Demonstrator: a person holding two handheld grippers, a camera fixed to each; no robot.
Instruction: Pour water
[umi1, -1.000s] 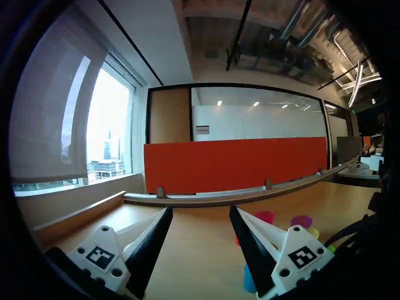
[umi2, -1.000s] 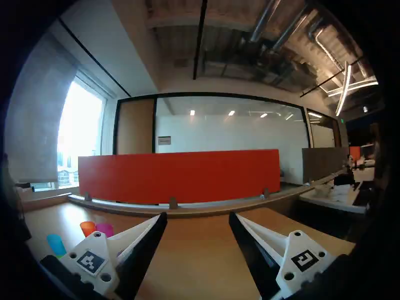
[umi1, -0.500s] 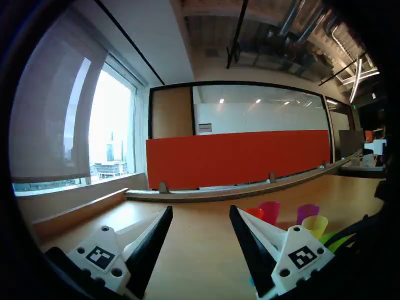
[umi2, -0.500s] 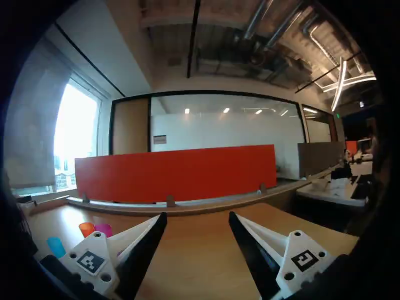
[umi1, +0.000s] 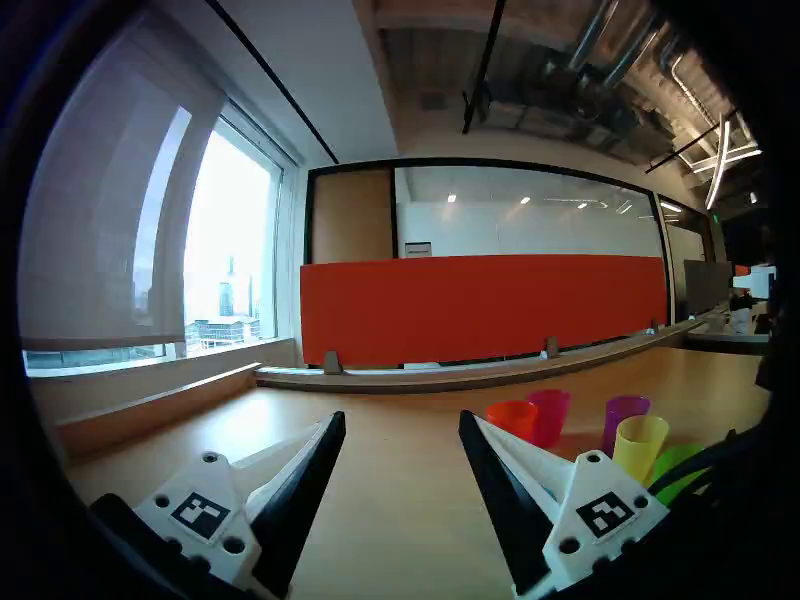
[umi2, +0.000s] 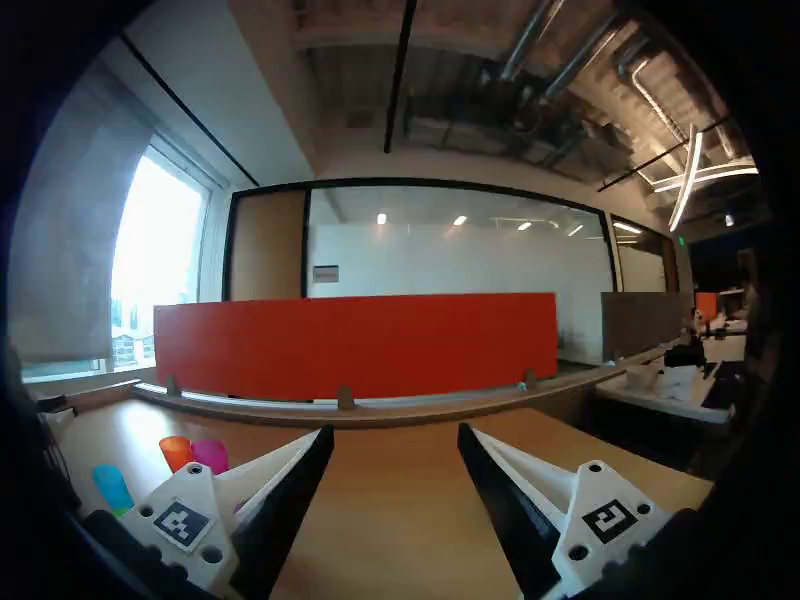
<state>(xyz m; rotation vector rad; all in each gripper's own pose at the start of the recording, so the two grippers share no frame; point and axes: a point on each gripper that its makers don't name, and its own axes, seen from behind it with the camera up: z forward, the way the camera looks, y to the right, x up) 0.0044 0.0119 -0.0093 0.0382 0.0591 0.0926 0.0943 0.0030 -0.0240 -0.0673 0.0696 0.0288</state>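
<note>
Several coloured plastic cups stand on the wooden table. In the left gripper view an orange cup, a pink cup, a purple cup and a yellow cup sit right of my left gripper, which is open and holds nothing. In the right gripper view the orange cup, the pink cup and a blue cup stand to the left of my right gripper, also open with nothing between its fingers.
The wooden table stretches ahead to a red divider panel along its far edge. A window and sill lie at the left. Another desk with items stands at the right.
The left gripper view has dropped lower and nearer the cups, so more cups show to its right. The right gripper view has barely shifted. Both grippers stay open.
</note>
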